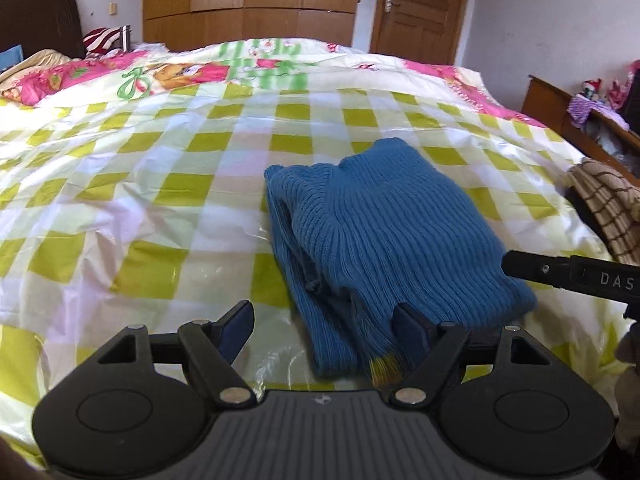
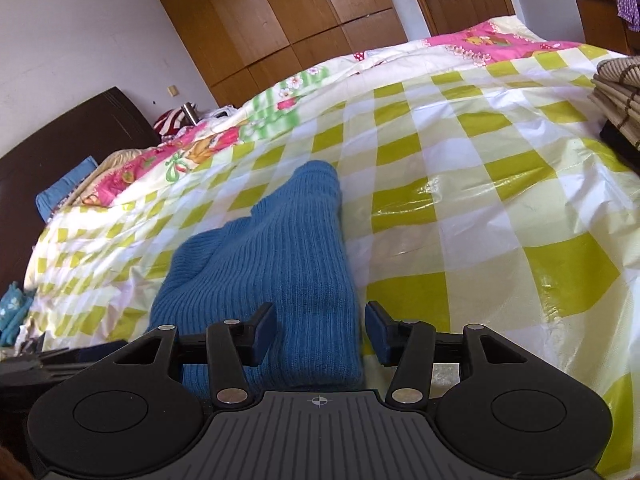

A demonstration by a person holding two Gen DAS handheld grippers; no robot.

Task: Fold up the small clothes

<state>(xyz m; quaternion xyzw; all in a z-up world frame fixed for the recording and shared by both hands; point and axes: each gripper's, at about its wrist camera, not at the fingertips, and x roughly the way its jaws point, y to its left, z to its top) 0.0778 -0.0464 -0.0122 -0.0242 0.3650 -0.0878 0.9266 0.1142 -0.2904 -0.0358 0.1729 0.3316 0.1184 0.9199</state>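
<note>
The right gripper [image 2: 320, 330] straddles the near end of the folded blue ribbed sweater [image 2: 276, 264], jaws apart, pads not clearly pressing. The left gripper [image 1: 326, 330] gapes empty at the sweater's near left corner. The sweater's long axis runs away across the checked bedspread [image 2: 480, 184].

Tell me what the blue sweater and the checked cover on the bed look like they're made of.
Blue sweater: looks like knitted yarn, wool or acrylic, with a matte, soft surface; raised ribs run along it. Checked cover: looks like thin plastic sheeting, or a plastic film over cloth; it is glossy, with bright glare patches and sharp crinkles.
</note>
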